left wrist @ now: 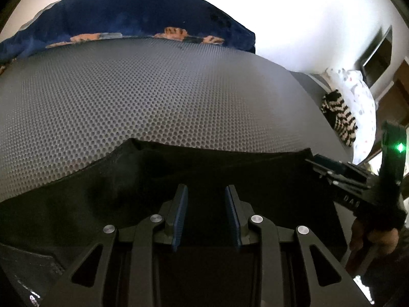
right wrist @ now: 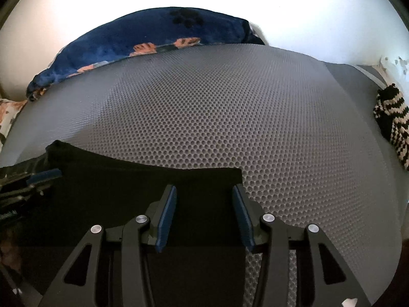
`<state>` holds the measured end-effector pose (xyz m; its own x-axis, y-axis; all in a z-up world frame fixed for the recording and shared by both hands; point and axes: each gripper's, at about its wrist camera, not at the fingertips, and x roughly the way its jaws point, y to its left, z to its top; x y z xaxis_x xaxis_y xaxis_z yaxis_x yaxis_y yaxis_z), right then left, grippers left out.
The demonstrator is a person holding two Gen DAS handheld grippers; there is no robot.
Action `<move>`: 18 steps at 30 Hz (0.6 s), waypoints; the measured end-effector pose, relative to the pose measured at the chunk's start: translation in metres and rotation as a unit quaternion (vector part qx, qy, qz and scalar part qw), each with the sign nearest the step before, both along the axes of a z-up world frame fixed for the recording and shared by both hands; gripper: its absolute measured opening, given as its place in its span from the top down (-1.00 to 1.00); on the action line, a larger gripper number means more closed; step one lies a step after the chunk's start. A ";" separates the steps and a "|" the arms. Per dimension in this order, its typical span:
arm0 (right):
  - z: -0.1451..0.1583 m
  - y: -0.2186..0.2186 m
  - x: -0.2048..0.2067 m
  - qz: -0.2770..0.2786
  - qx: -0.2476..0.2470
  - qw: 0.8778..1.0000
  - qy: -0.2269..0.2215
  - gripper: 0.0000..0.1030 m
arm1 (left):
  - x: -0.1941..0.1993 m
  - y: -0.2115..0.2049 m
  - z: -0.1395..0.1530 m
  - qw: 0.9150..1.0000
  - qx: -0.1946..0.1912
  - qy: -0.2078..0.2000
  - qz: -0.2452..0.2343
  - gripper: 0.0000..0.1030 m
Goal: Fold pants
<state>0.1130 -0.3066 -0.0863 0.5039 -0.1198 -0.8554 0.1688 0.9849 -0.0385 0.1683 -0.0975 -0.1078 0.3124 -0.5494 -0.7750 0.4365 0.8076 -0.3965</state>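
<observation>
The black pants (left wrist: pixel 179 179) lie flat on a grey mat (left wrist: pixel 140 97) full of little round holes, like a honeycomb. The cloth looks soft and smooth, with a straight top edge and a neat square corner (right wrist: pixel 239 170) in the right wrist view. The pants sit at the near side of the mat, right under both tools.

The left hand-held gripper (left wrist: pixel 206 212) hangs over the pants. Its two fingers are black with ridged blue pads (left wrist: pixel 180 215). They stand a small way apart, and nothing is pinched between them.

The right hand-held gripper (right wrist: pixel 204 215) hangs over the right edge of the pants. Its fingers are a bit wider apart, and they hold nothing. One blue pad (right wrist: pixel 167 217) is above the black cloth and the other is above the bumpy mat.

At the far side of the mat lies a fluffy dark blue blanket (left wrist: pixel 133 18) with orange patches. At the right is a knitted thing with black and white stripes (right wrist: pixel 393 128), beside a white cloth with small dots (left wrist: pixel 358 94).
</observation>
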 end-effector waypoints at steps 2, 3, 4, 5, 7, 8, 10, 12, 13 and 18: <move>-0.001 0.003 0.001 0.005 -0.010 1.000 0.000 0.14 | -0.001 -0.001 0.000 1.000 0.001 -0.002 0.001 0.38; -0.001 0.004 0.000 0.006 -0.014 1.000 0.000 0.14 | -0.002 -0.003 0.001 1.000 0.004 -0.004 0.000 0.38; 0.001 0.005 0.001 0.007 -0.018 1.000 0.002 0.14 | -0.003 -0.004 0.002 1.000 0.009 -0.005 0.003 0.38; 0.002 0.006 0.001 0.008 -0.021 1.000 0.004 0.14 | -0.004 -0.004 0.003 1.000 0.013 -0.003 0.006 0.37; 0.006 0.007 -0.001 0.004 -0.019 1.000 0.005 0.14 | -0.007 -0.004 0.006 1.000 0.017 0.006 0.013 0.22; 0.007 0.007 -0.003 0.003 -0.019 1.000 0.006 0.14 | -0.010 -0.002 0.008 1.000 0.018 0.006 0.018 0.08; 0.009 0.007 -0.010 -0.001 -0.015 1.000 0.010 0.14 | -0.019 0.004 0.013 0.999 0.021 -0.002 0.029 -0.04; 0.009 0.007 -0.019 -0.005 -0.004 1.000 0.017 0.13 | -0.026 0.011 0.018 0.999 0.022 -0.005 0.037 -0.05; 0.009 0.007 -0.023 -0.007 -0.002 1.000 0.018 0.13 | -0.031 0.017 0.021 0.999 0.021 -0.004 0.043 -0.05; 0.012 0.019 -0.046 -0.007 0.000 1.000 0.024 0.09 | -0.061 0.060 0.030 0.995 0.036 -0.009 0.096 -0.20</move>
